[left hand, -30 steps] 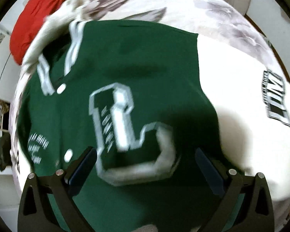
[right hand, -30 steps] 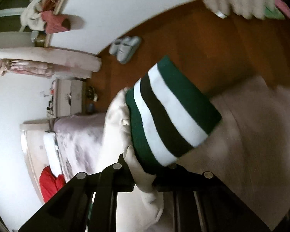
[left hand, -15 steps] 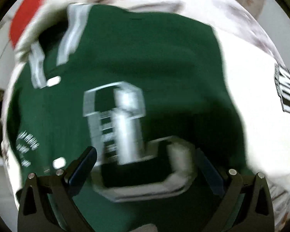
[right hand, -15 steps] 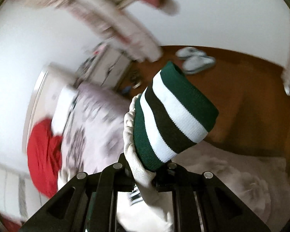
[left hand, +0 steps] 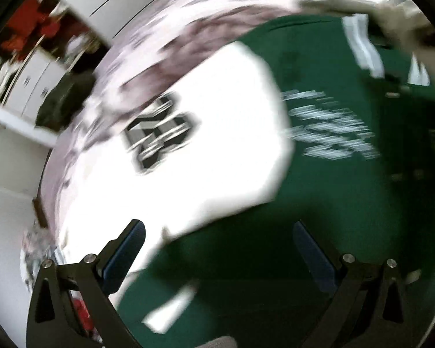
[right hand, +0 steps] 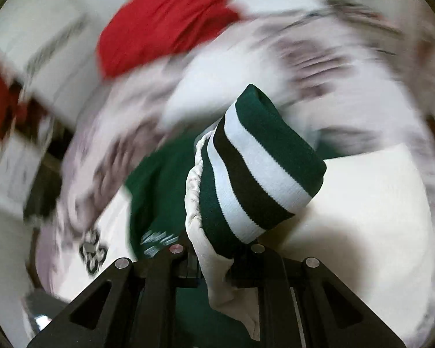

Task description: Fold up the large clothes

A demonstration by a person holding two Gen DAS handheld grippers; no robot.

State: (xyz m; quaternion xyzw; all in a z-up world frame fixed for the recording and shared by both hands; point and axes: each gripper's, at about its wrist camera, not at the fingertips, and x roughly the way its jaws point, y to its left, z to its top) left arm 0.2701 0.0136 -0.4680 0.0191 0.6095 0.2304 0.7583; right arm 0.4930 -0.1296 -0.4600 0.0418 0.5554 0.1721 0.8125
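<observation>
Both views swung since earlier, right gripper (right hand: 217, 258) still clamping striped cuff (right hand: 261, 171), left gripper (left hand: 217, 249) spread over jacket (left hand: 333, 188).

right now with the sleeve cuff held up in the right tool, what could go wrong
1. The right tool pinches only the base of the striped cuff, so the sleeve could slip out mid-swing.
2. The left tool is open above the green jacket, pinning nothing, so the jacket body may drag across the floral bedspread and lose alignment.
</observation>
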